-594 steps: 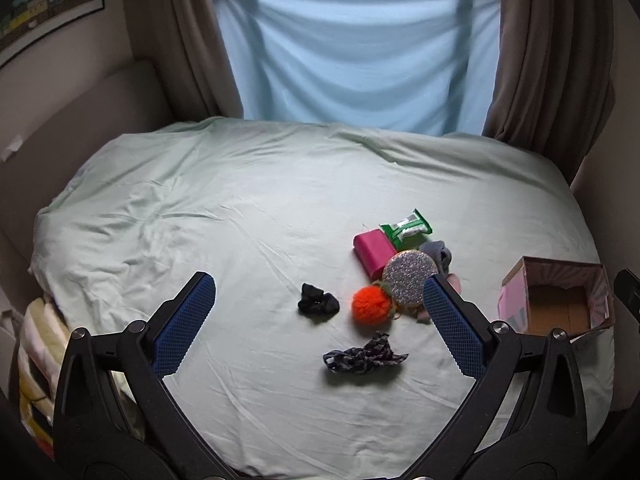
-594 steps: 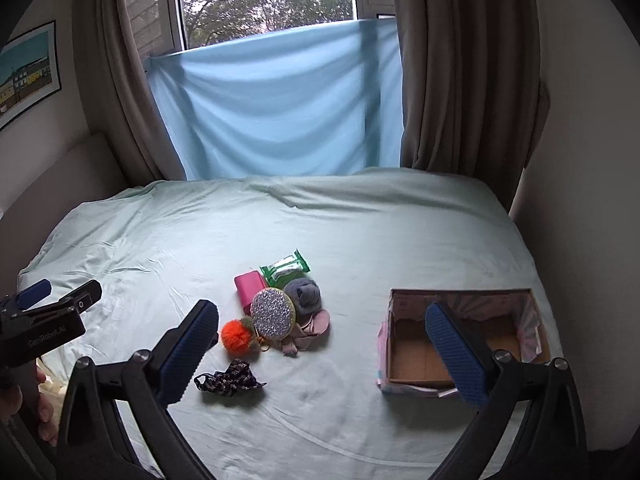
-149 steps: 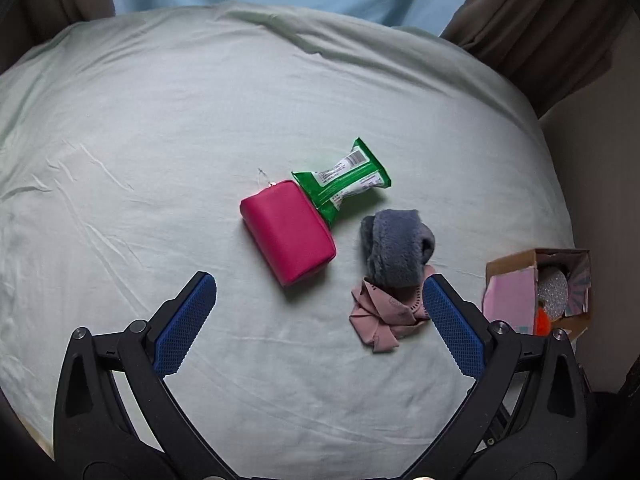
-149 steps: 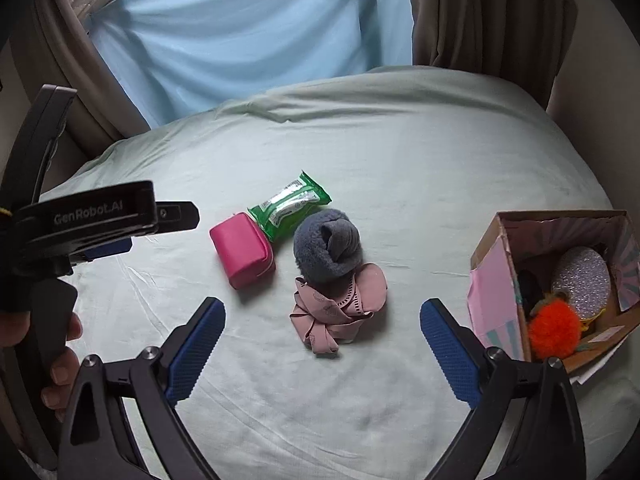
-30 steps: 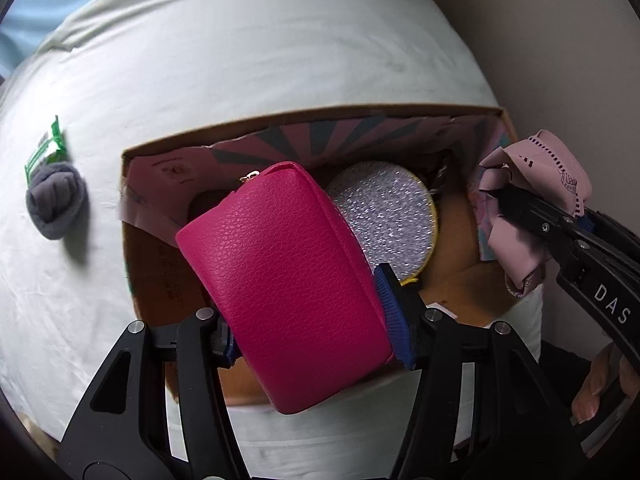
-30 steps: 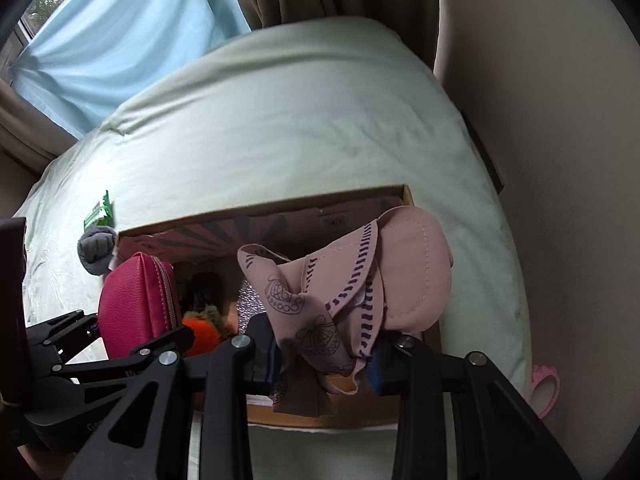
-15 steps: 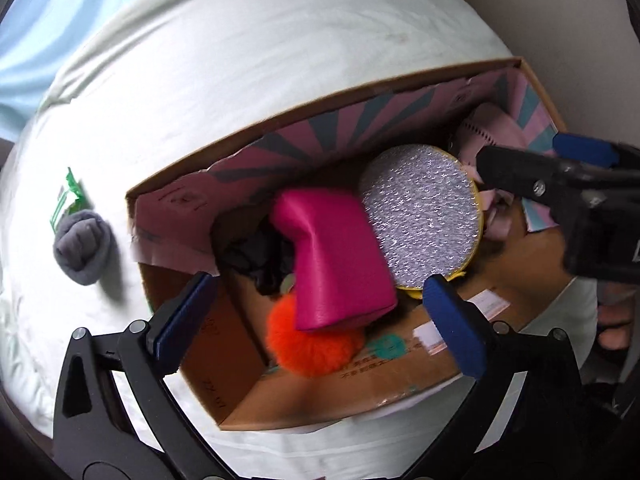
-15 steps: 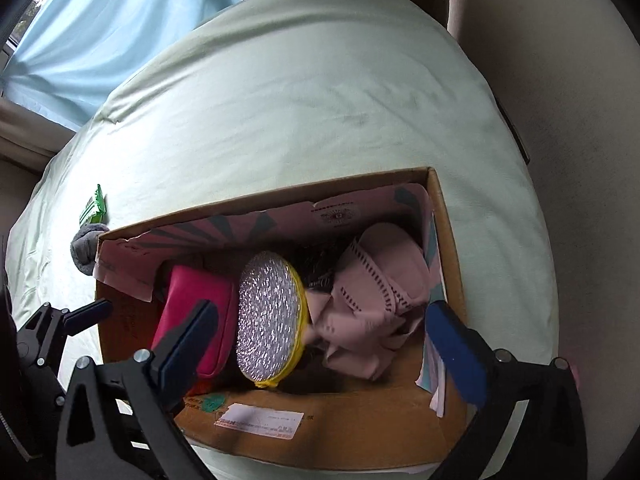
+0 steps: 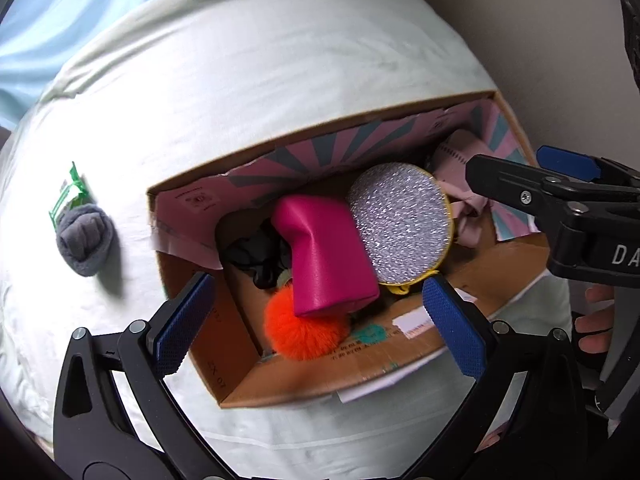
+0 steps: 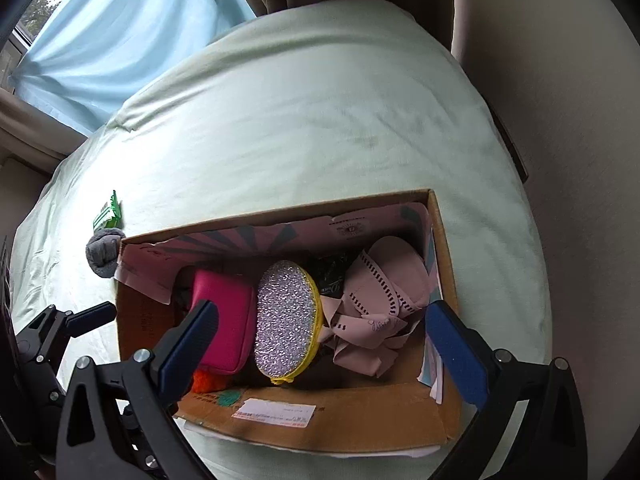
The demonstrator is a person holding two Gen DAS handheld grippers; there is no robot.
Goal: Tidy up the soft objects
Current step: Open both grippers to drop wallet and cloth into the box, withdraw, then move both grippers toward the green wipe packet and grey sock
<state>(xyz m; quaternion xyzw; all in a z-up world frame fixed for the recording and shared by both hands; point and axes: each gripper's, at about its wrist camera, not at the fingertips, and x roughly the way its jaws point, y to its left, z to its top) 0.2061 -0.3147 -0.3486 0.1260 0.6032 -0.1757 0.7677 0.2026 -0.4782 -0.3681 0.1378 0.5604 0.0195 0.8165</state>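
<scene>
Bed (image 10: 320,120) | box (image 10: 340,412): magenta pouch (image 9: 324,256), glittery disc (image 9: 400,220) | both grippers' fingers wide, empty

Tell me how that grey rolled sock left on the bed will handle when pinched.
The grey sock looks plush and bunched, so it should squash and feel light. Its fuzzy surface probably grips well. It may unroll and dangle, being only loosely folded.

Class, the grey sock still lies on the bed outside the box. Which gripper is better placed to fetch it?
Left. The grey sock lies on the left gripper side of the box; the right gripper hangs across the box.
</scene>
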